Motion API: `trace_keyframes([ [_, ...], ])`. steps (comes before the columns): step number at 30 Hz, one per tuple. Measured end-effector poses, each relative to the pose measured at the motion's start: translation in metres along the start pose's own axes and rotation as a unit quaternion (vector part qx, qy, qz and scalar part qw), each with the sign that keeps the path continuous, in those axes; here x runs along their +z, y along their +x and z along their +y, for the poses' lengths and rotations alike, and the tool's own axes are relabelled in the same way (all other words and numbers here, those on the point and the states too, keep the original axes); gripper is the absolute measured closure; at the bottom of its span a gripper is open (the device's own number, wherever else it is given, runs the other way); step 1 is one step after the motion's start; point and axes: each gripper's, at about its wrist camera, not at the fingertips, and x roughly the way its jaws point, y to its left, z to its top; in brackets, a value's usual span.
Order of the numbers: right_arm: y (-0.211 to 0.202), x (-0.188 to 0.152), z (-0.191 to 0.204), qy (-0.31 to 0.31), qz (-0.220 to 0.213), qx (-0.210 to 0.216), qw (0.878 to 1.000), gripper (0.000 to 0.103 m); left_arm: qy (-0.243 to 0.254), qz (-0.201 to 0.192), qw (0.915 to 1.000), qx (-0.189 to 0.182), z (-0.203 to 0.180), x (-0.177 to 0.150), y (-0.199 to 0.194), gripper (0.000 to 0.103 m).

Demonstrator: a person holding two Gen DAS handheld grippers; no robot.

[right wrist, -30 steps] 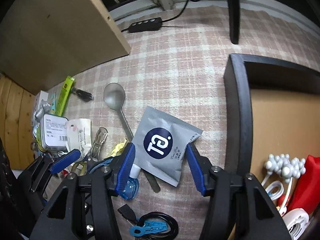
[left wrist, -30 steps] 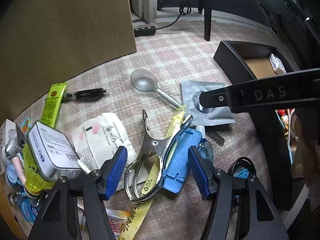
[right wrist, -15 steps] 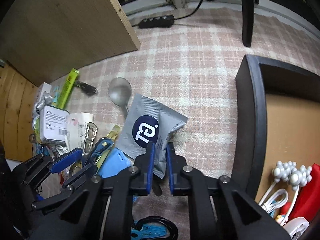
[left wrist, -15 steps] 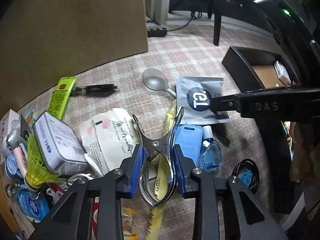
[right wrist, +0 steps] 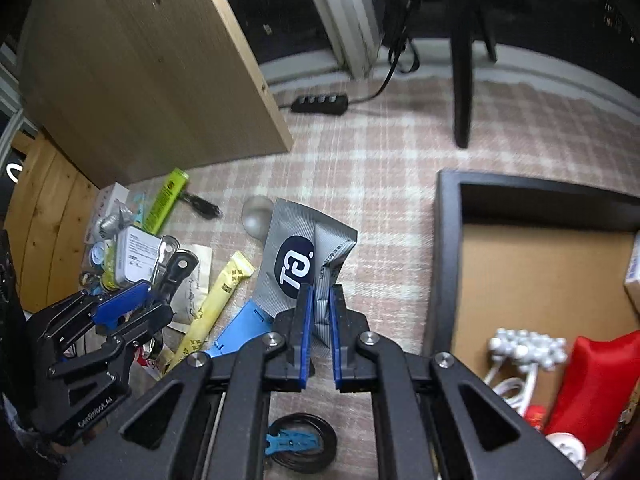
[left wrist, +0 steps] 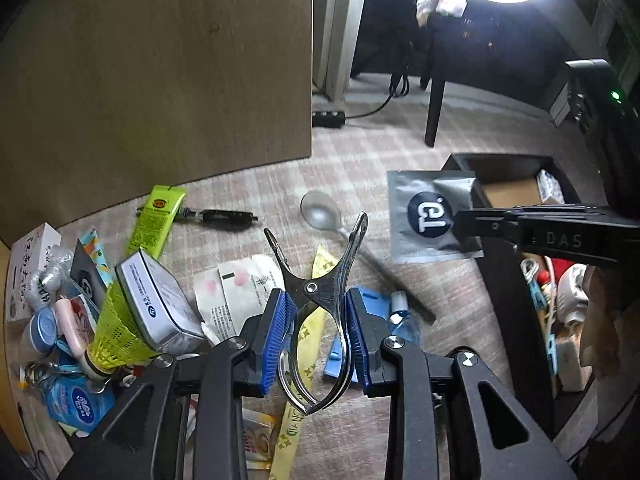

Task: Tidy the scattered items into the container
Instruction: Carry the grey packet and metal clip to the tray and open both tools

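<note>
The left gripper [left wrist: 316,334] is clamped on a metal spring clip [left wrist: 318,304], its 2 blue pads pressing the clip's looped handles; the clip's prongs point up and away, clear of the floor. Only the left wrist view shows this grip face-on. To the gripper's left lies a pile with a tin box [left wrist: 154,300] and a yellow shuttlecock [left wrist: 110,334]. Beyond the pile lie a green tube [left wrist: 158,216] and a black pen [left wrist: 218,215]. Past the clip's prongs lies a spoon [left wrist: 320,210].

The right gripper [right wrist: 319,312] pinches the lower edge of a grey foil sachet [right wrist: 296,256], jaws closing to near contact. To its right stands the black container [right wrist: 448,264]. Only the right wrist view shows its cardboard floor, white beads [right wrist: 528,346] and a red item [right wrist: 592,380] inside. Directly under this gripper lies a black cable coil [right wrist: 300,440].
</note>
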Motion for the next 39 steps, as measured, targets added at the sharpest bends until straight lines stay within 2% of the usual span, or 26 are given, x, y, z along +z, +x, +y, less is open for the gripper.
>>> trace_keyframes([
  [7,-0.045,-0.001,-0.027,0.009,-0.037,0.007,0.999,0.095,0.009,-0.019,0.9997,-0.011,-0.031,0.004,-0.022,0.074],
  [15,-0.114,-0.017,-0.107,0.051,-0.077,-0.036,0.995,0.095,0.039,-0.036,0.9973,-0.05,-0.11,0.02,-0.031,0.074],
  [23,-0.15,-0.033,-0.171,0.101,-0.095,-0.065,0.988,0.093,0.075,-0.039,0.9915,-0.099,-0.198,0.024,-0.037,0.074],
  [24,-0.151,-0.034,-0.177,0.108,-0.094,-0.063,0.988,0.093,0.08,-0.037,0.9905,-0.106,-0.208,0.023,-0.038,0.071],
  [25,-0.153,-0.037,-0.184,0.118,-0.09,-0.056,0.987,0.087,0.082,-0.035,0.9898,-0.111,-0.216,0.023,-0.039,0.065],
  [26,-0.153,-0.038,-0.19,0.128,-0.084,-0.046,0.987,0.076,0.083,-0.036,0.9893,-0.114,-0.222,0.023,-0.041,0.051],
  [28,-0.156,-0.042,-0.198,0.146,-0.089,-0.039,0.985,0.062,0.084,-0.047,0.9892,-0.111,-0.229,0.022,-0.046,0.047],
  [32,-0.159,-0.049,-0.194,0.142,-0.1,-0.04,0.984,0.062,0.079,-0.056,0.9909,-0.093,-0.226,0.019,-0.053,0.047],
  [39,-0.15,-0.048,-0.164,0.105,-0.097,-0.031,0.989,0.061,0.024,-0.054,0.9967,-0.056,-0.181,0.015,-0.053,0.047],
])
